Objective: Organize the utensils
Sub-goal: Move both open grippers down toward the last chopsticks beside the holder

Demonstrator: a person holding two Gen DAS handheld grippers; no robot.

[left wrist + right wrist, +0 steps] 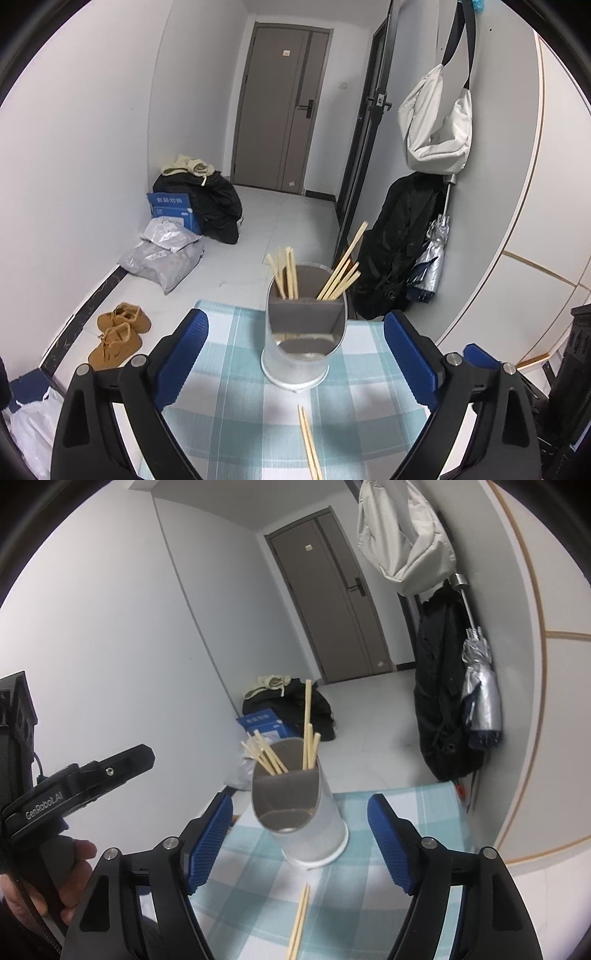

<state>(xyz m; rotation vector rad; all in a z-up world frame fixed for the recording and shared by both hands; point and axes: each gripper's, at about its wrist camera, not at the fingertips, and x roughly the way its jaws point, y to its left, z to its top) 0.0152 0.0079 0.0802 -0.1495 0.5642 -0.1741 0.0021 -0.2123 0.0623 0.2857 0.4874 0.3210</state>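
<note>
- A grey-brown door (282, 110) closes the far end of the narrow hallway, with a dark handle at its right edge.
- Plain white walls (92, 147) run to the door on both sides; the light is even and cool.
- The floor (280, 218) leading up to the door is pale tile with a dark skirting strip.
- Left of the door, a heap of black clothes (218, 203) lies against the wall, with a blue box (171, 210) and grey plastic bags (166, 251) nearer me.
- Tan shoes (118, 336) sit nearest, by the skirting.
- Right of the door, a white bag (439, 125), a black coat (399, 240) and a folded silver umbrella (432, 254) hang.
</note>
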